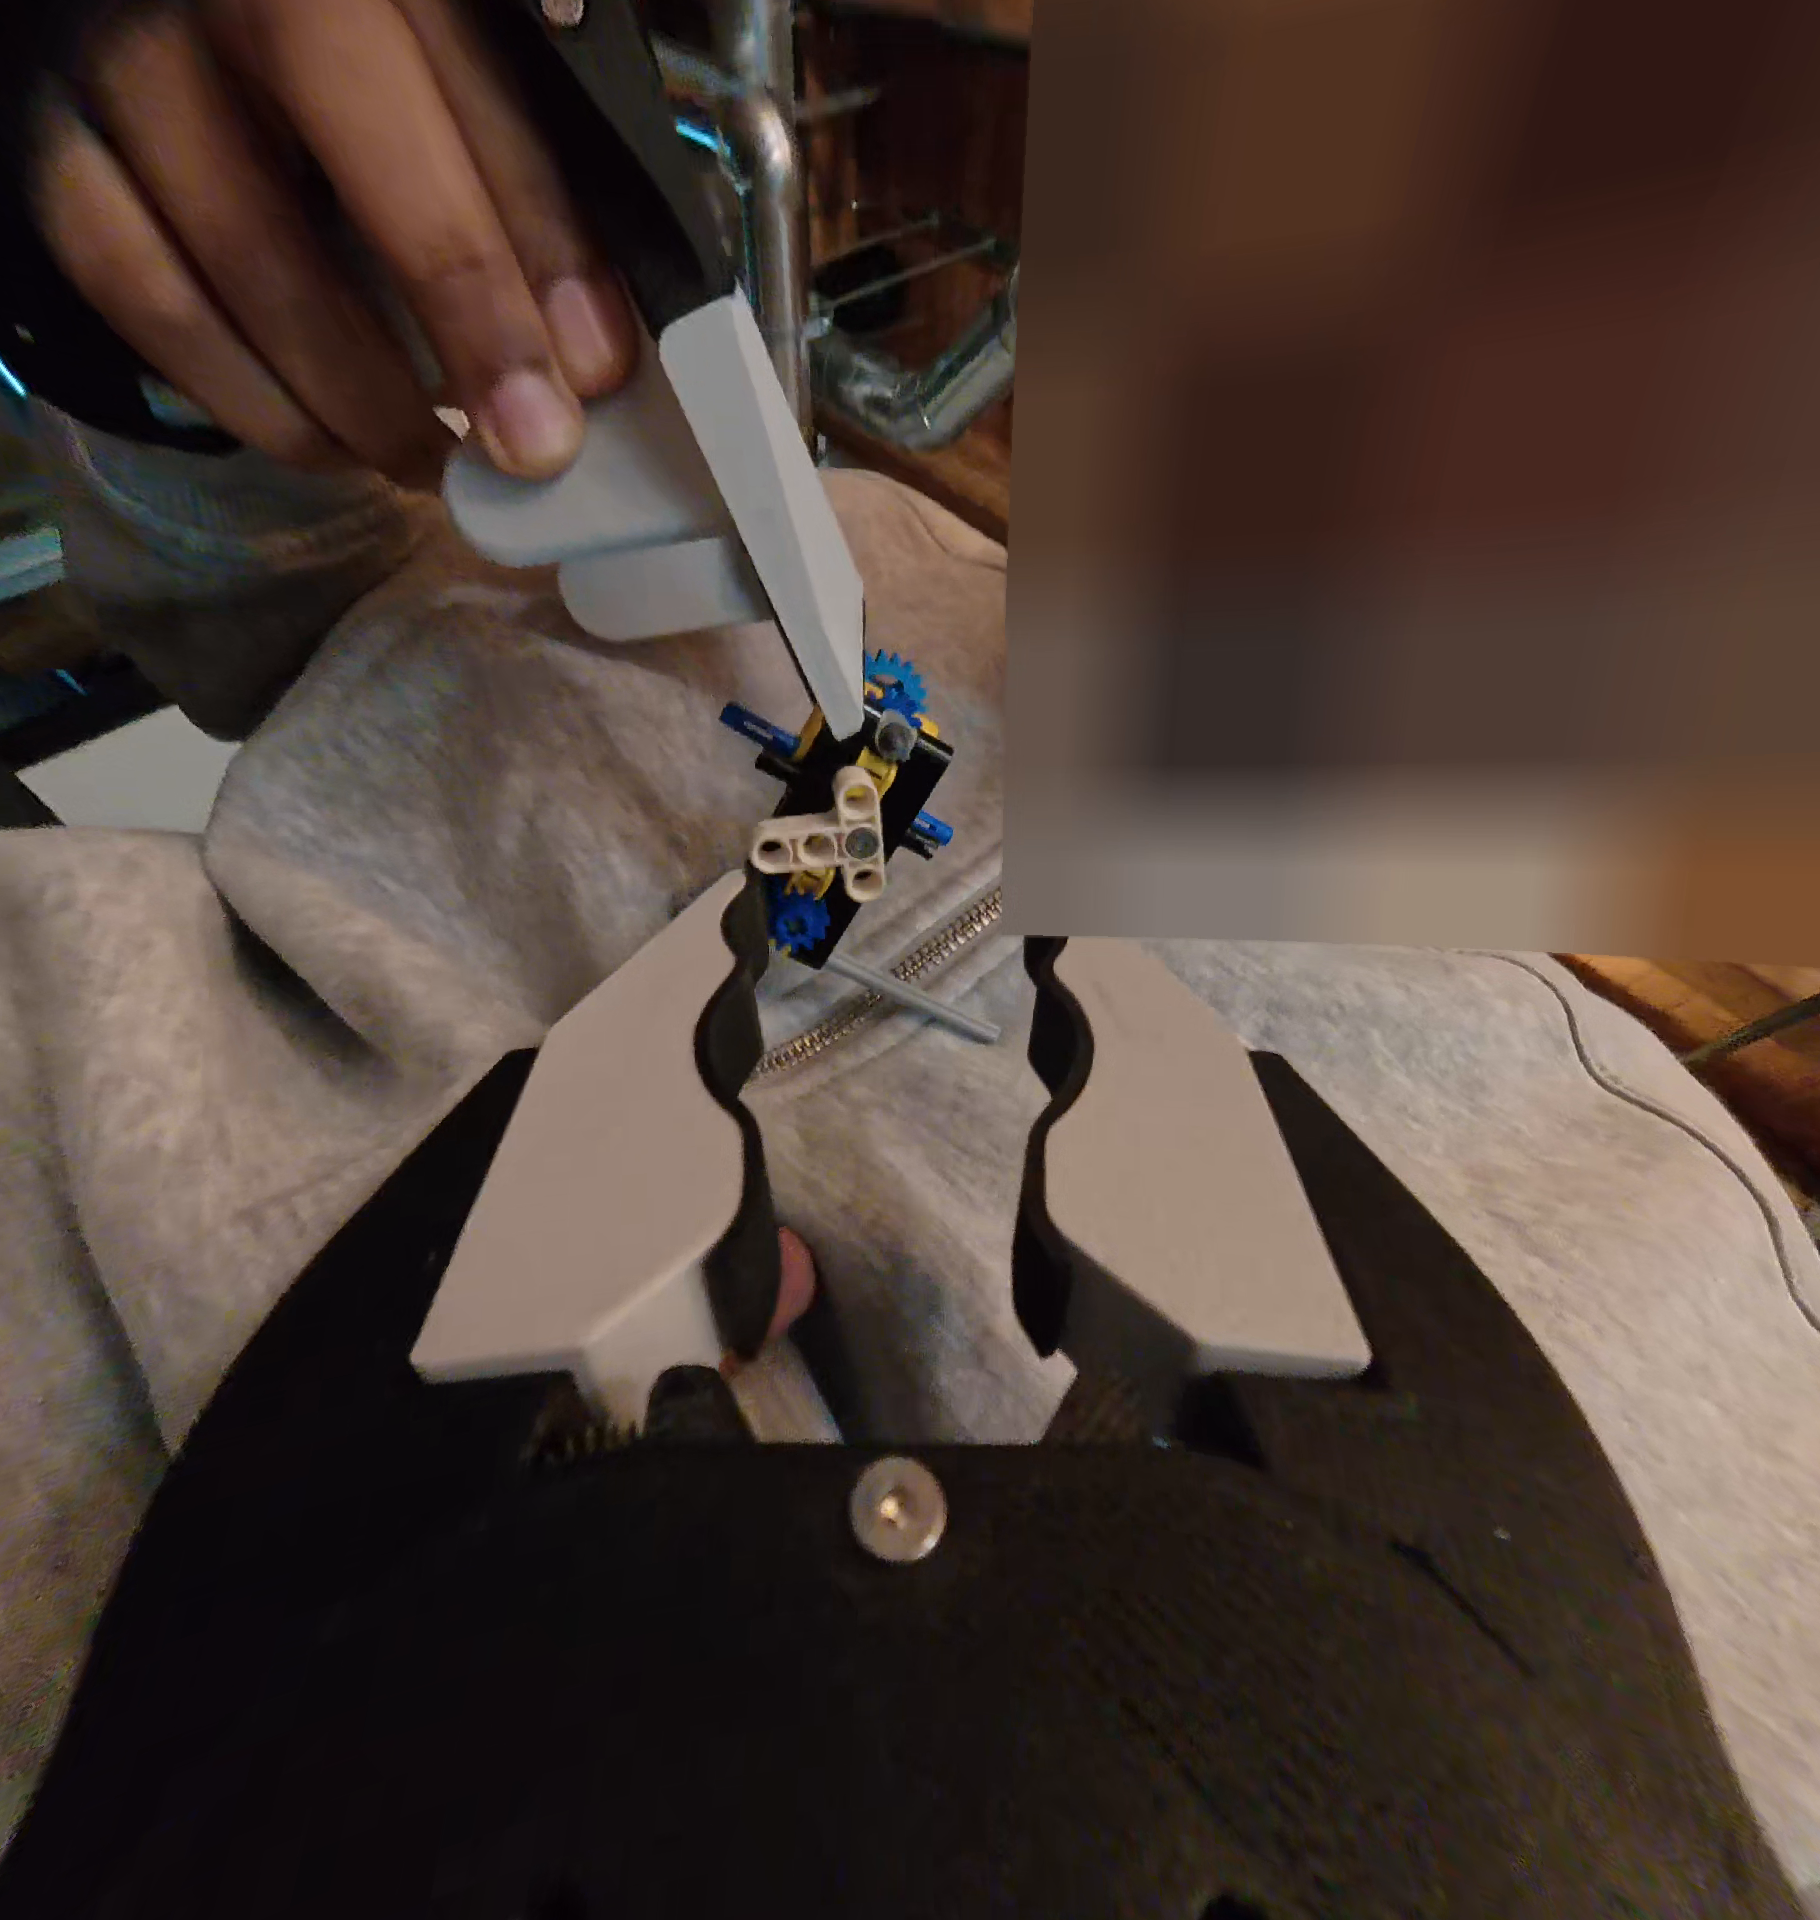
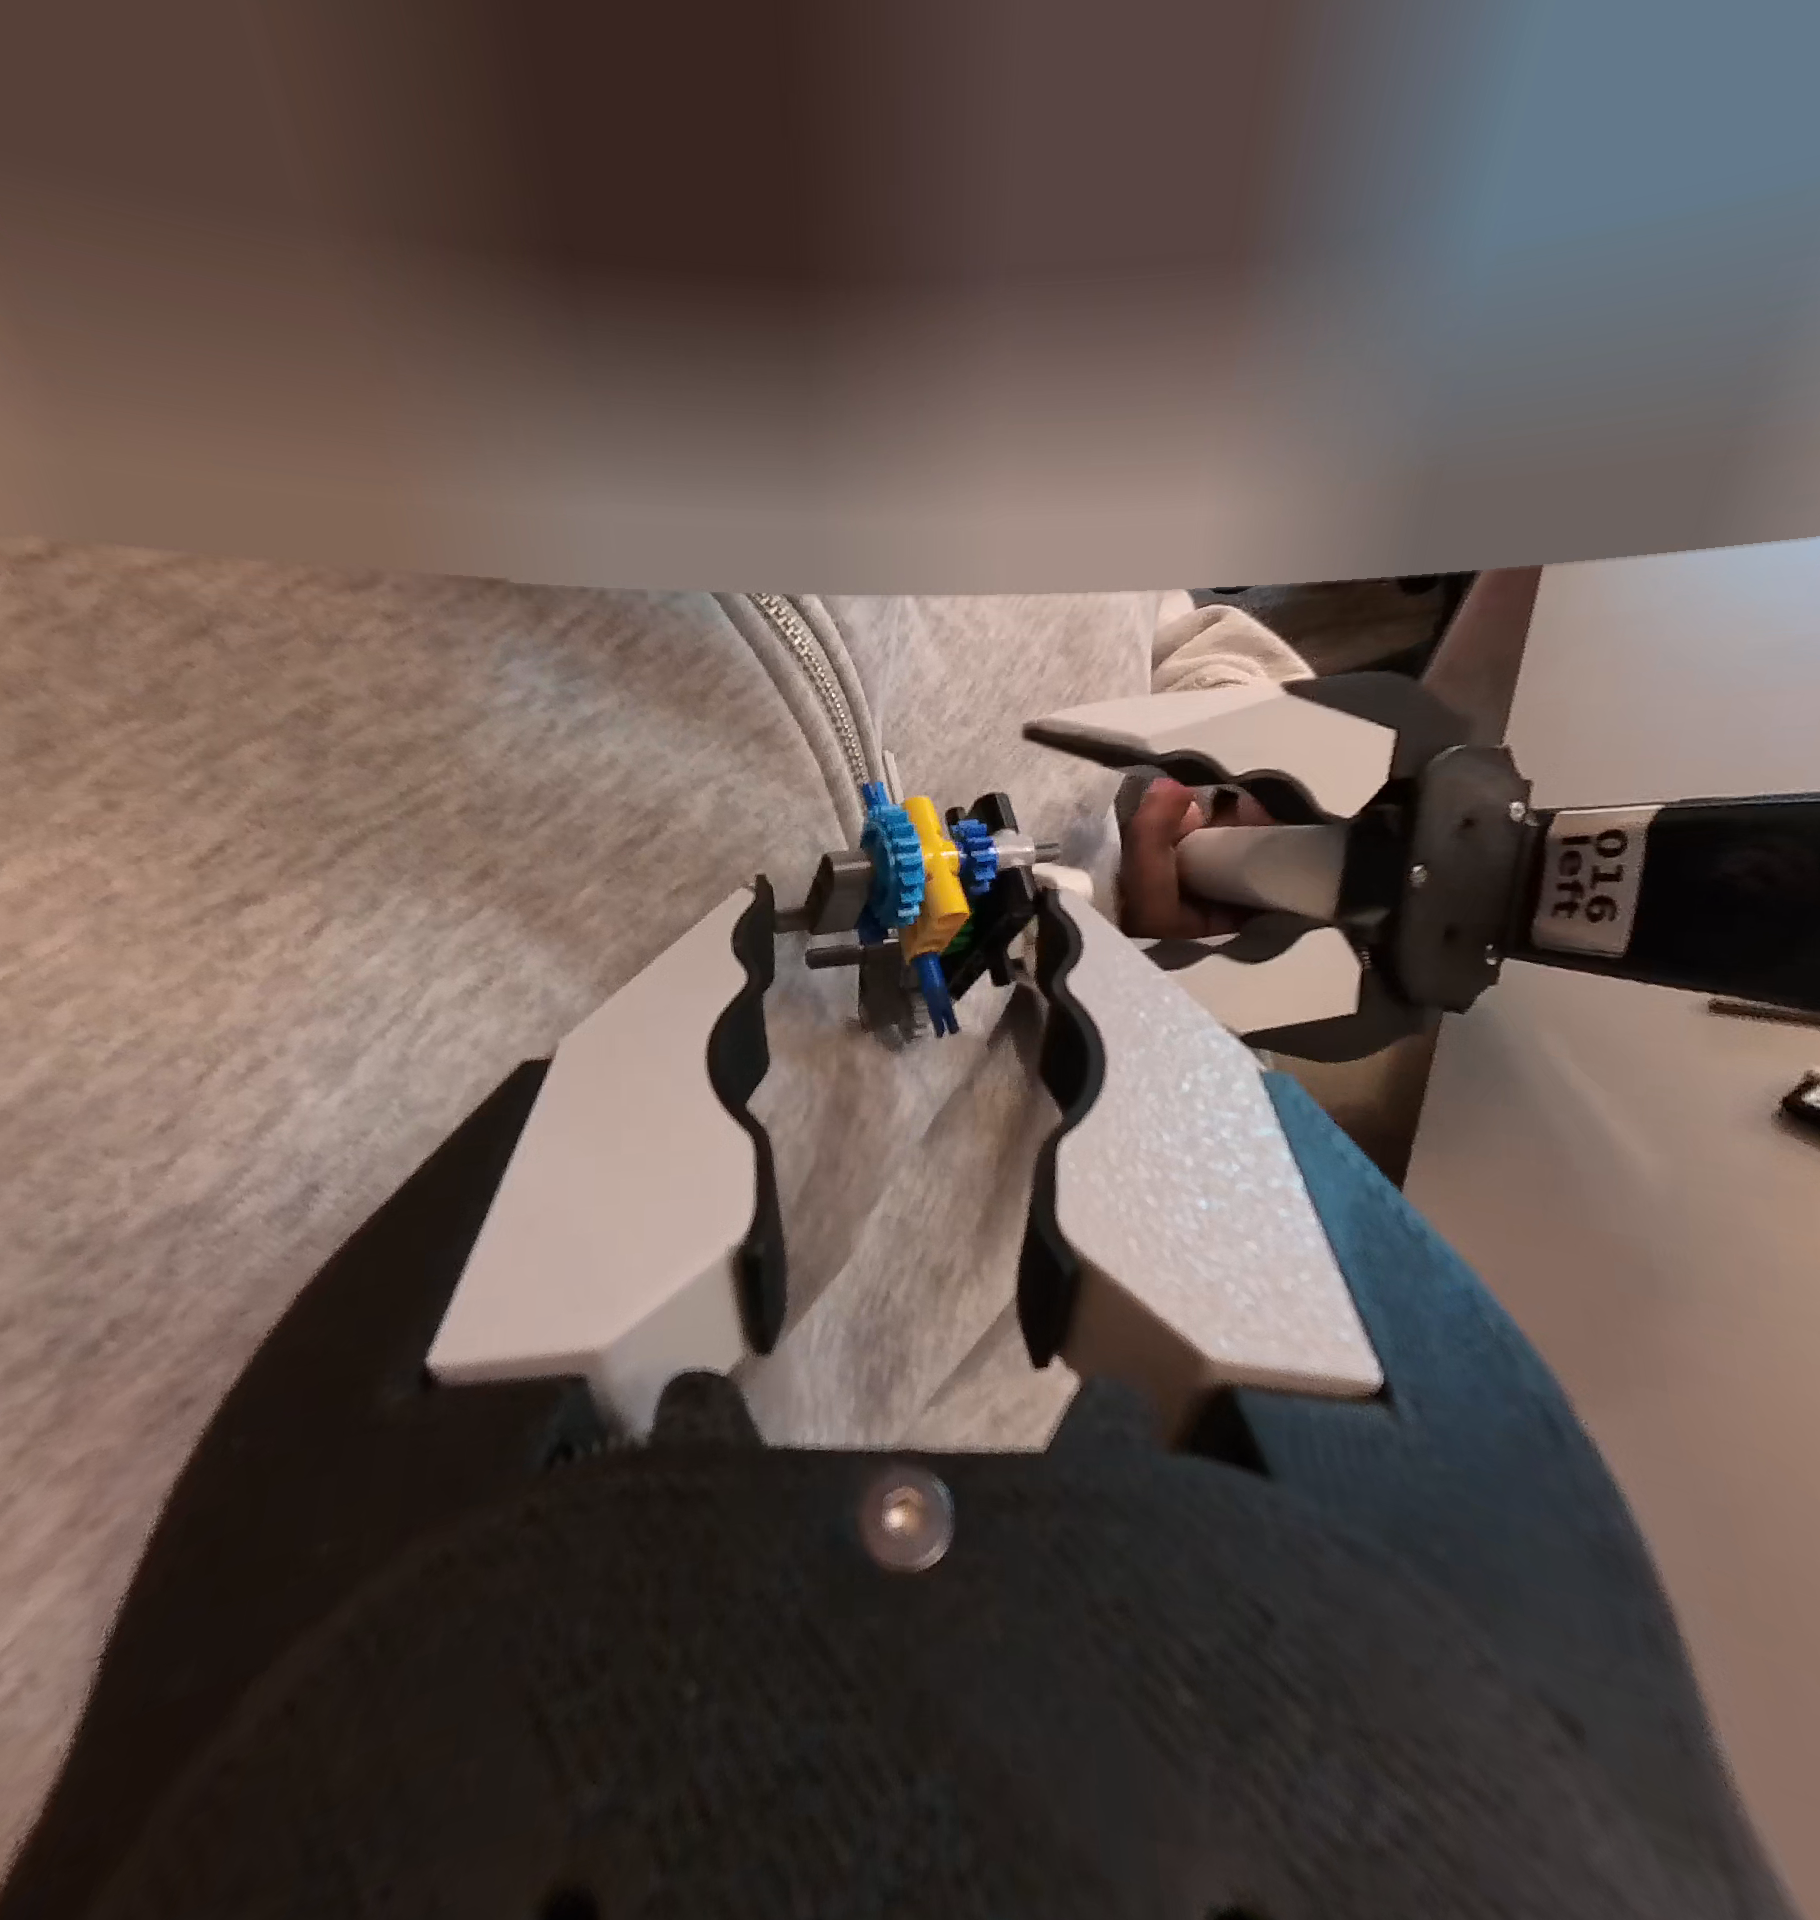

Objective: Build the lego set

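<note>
Lego gear assembly clamped in front of a grey hoodie

Behind everything, a grey zip hoodie (image 2: 386,831). In front of its zipper (image 2: 833,686), the right gripper (image 2: 901,914), fingers clamped on the ends of a small lego assembly (image 2: 927,883) of black frame, yellow block and blue gears on a grey axle. Beside that assembly, the left gripper (image 1: 885,935), jaws spread wide, holding nothing, one fingertip (image 1: 740,914) just next to the black frame. On the frame's face, a white T-shaped beam (image 1: 833,840).
</note>
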Demonstrator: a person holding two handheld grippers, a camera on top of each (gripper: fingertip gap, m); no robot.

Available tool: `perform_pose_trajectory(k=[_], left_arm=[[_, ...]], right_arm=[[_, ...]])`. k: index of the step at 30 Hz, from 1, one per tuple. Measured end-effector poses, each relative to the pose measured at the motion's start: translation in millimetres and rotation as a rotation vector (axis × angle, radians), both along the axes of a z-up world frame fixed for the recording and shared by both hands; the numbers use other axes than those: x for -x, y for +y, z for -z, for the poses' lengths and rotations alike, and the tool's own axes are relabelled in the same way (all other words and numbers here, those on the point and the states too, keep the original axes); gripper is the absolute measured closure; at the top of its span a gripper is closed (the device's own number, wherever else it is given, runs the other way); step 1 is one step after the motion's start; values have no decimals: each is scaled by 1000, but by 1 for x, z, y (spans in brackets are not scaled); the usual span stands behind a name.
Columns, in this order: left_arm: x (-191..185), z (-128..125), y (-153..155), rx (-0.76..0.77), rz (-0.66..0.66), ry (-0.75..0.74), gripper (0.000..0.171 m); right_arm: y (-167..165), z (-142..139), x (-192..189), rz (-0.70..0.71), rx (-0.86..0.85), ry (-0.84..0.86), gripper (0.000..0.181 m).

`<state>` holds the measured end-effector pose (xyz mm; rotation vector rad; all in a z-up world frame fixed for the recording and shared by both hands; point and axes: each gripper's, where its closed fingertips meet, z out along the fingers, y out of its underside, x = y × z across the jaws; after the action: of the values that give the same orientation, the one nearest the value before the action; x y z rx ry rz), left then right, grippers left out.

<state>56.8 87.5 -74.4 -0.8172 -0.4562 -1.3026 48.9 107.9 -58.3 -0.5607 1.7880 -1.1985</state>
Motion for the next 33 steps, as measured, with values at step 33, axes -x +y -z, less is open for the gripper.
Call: perform_pose_trajectory(k=[33], left_arm=[[21, 1, 6, 58, -156, 7, 164]], right_arm=[[0, 12, 6, 5, -26, -60, 131]])
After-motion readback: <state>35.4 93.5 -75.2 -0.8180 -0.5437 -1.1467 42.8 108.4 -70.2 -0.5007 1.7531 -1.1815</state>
